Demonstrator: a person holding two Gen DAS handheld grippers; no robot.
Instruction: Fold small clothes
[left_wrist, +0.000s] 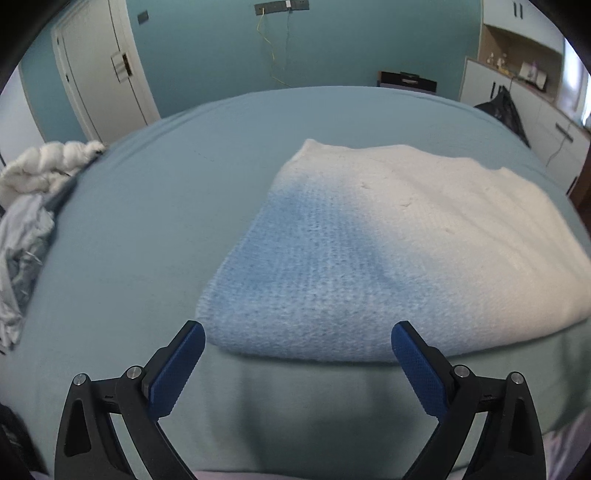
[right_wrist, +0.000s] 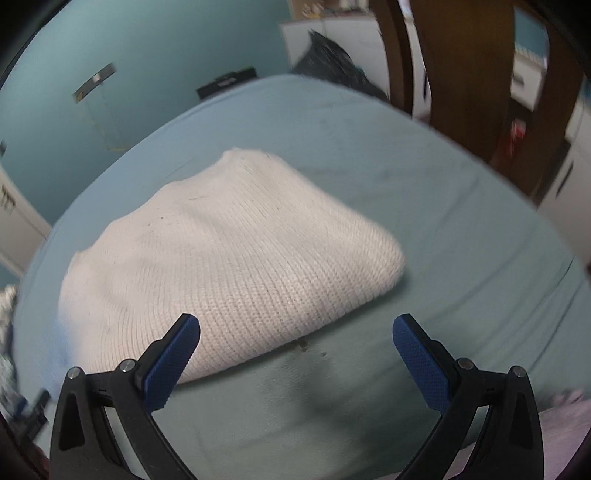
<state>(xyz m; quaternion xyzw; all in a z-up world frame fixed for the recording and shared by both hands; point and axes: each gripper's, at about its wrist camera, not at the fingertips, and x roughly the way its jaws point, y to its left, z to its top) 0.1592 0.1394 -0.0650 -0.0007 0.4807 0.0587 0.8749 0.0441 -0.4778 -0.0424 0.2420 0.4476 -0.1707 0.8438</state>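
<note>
A knitted garment (left_wrist: 369, 258), blue at its left end and white at its right, lies folded flat on the pale teal bed (left_wrist: 147, 221). My left gripper (left_wrist: 297, 334) is open and empty, hovering just in front of the garment's near blue edge. In the right wrist view the white end of the same garment (right_wrist: 229, 266) lies on the bed (right_wrist: 461, 240). My right gripper (right_wrist: 295, 328) is open and empty, at the garment's near right edge, its left finger over the knit.
A heap of white and grey clothes (left_wrist: 29, 206) lies at the bed's left edge. A black bag (left_wrist: 506, 107) and white cabinets (left_wrist: 535, 96) stand past the bed's far right. A brown wooden frame (right_wrist: 461, 74) stands to the right.
</note>
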